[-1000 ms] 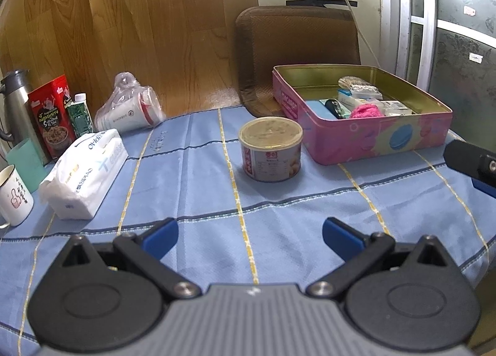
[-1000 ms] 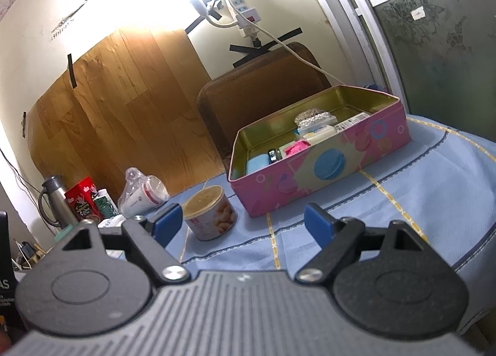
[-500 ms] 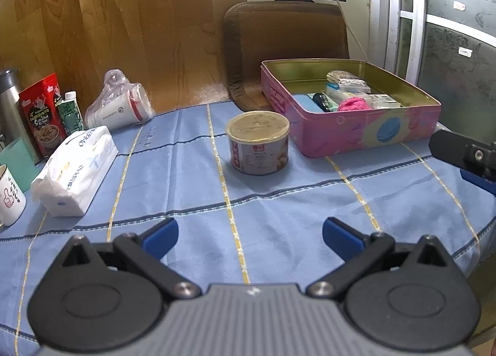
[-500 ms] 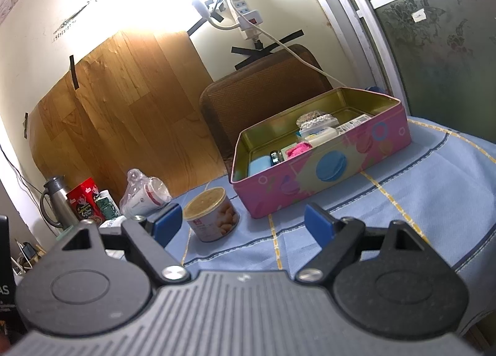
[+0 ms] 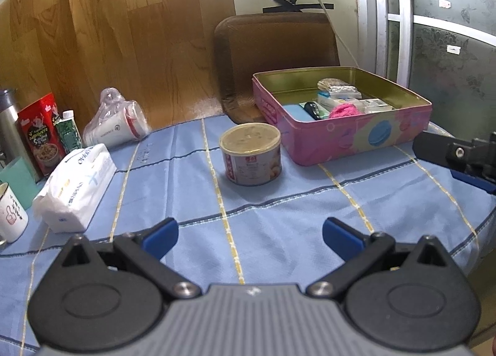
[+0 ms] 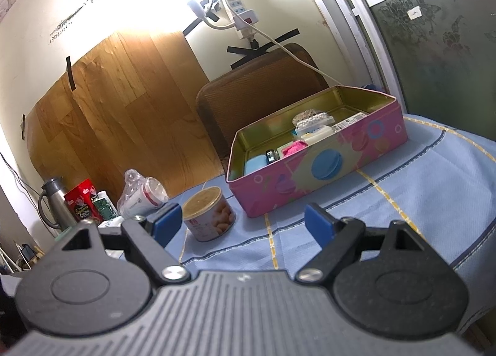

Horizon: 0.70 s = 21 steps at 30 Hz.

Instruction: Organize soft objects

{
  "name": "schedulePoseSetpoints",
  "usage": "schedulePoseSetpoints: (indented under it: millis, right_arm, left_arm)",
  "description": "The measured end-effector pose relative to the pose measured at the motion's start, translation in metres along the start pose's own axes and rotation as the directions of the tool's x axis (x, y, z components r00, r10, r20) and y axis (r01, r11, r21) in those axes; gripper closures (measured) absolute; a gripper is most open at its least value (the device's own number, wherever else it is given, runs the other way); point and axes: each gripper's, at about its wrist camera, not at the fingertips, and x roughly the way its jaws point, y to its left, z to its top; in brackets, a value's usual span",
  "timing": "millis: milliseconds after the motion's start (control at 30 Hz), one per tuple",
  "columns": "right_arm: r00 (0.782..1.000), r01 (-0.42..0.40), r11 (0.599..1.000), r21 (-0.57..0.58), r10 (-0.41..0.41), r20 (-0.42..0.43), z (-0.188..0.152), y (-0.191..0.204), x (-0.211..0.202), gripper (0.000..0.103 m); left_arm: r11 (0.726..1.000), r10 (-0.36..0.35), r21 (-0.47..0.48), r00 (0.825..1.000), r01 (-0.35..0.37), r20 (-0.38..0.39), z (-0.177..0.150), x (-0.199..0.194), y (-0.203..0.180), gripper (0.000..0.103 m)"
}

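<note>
1. While both claws hang empty above the near edge of the tabletop, the left gripper (image 5: 249, 236) holds its blue fingertips (image 5: 161, 236) wide apart over the blue checked tablecloth (image 5: 279, 222).
2. Just as wide stands the right gripper (image 6: 245, 221), its jaws spread with nothing between them; its dark tip also shows at the right margin of the left wrist view.
3. Toward the left edge of the tabletop lies a white tissue pack (image 5: 74, 185), with a white mug (image 5: 11, 216) beside it at the very edge.
4. Near the middle of the tabletop stands a round tin with a tan lid (image 5: 250, 153), upright and apart from its neighbours.
5. Just beyond it, toward the far right corner, sits the open pink tin box (image 5: 356, 135); inside lies a pink soft item (image 5: 344, 109) among small packets and a blue pad.
6. At the far left corner cluster a bagged stack of paper cups (image 5: 116, 125), a red snack box (image 5: 40, 132), a green carton and a steel flask.
7. Behind the far edge rises a brown chair back (image 5: 276, 46).
</note>
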Motion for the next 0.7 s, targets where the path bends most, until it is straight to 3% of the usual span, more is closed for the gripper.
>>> schedulePoseSetpoints:
  millis: [700]
  right_arm:
    - [1.000, -0.002, 1.000, -0.002, 0.002, 0.006, -0.0002, -0.0001, -0.0026, 0.014]
  left_arm:
    - [0.999, -0.011, -0.031, 0.999, 0.010, -0.049, 0.0027, 0.0031, 0.0009, 0.000]
